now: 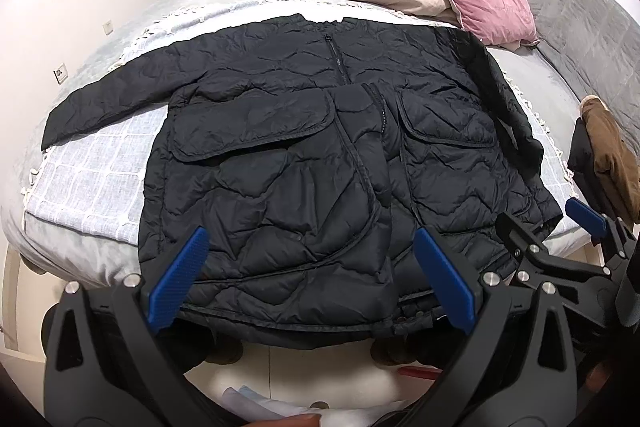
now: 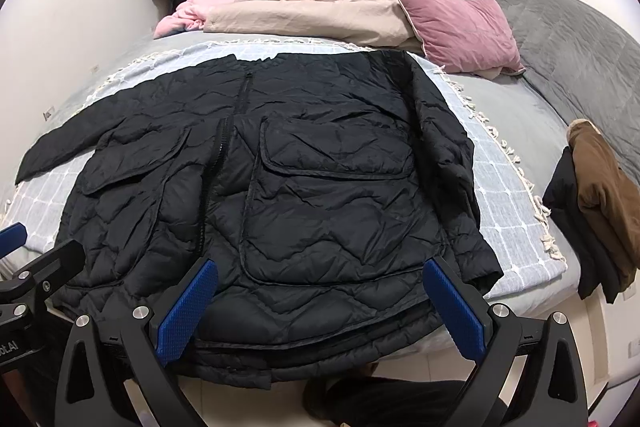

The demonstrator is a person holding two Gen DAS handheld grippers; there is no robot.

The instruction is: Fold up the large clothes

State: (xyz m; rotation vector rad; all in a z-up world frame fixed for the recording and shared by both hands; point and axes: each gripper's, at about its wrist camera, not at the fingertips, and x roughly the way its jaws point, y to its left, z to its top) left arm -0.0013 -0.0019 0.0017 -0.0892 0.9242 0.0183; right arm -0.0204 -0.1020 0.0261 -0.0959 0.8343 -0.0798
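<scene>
A black quilted jacket [image 1: 304, 155] lies spread front-up on the bed [image 2: 532, 123], on top of a pale blue checked throw with a tasselled fringe [image 2: 500, 203]. Its hem hangs just over the near edge of the mattress. The zip is done up only near the collar; lower down the two fronts overlap loosely. Each front carries a large flap pocket [image 2: 336, 151] — both flaps lie shut, so what is inside them cannot be told. One sleeve [image 1: 104, 103] stretches out flat to the left across the throw, while the other is folded along the jacket's right side.

The left tool [image 1: 308, 283] hovers over the hem with its blue-padded fingers [image 1: 178, 279] spread wide, holding nothing; whether the pads touch the fabric cannot be told. The right tool [image 2: 320, 307] is likewise spread wide and empty, set over the hem on the jacket's right half — the two tools are side by side, each showing at the edge of the other's view.

At the far side of the bed lie a rumpled beige duvet [image 2: 320, 7] and a pink pillow [image 2: 460, 27]. A small stack of folded clothes, brown on black [image 2: 600, 203], sits at the bed's right edge, well apart from the jacket.
</scene>
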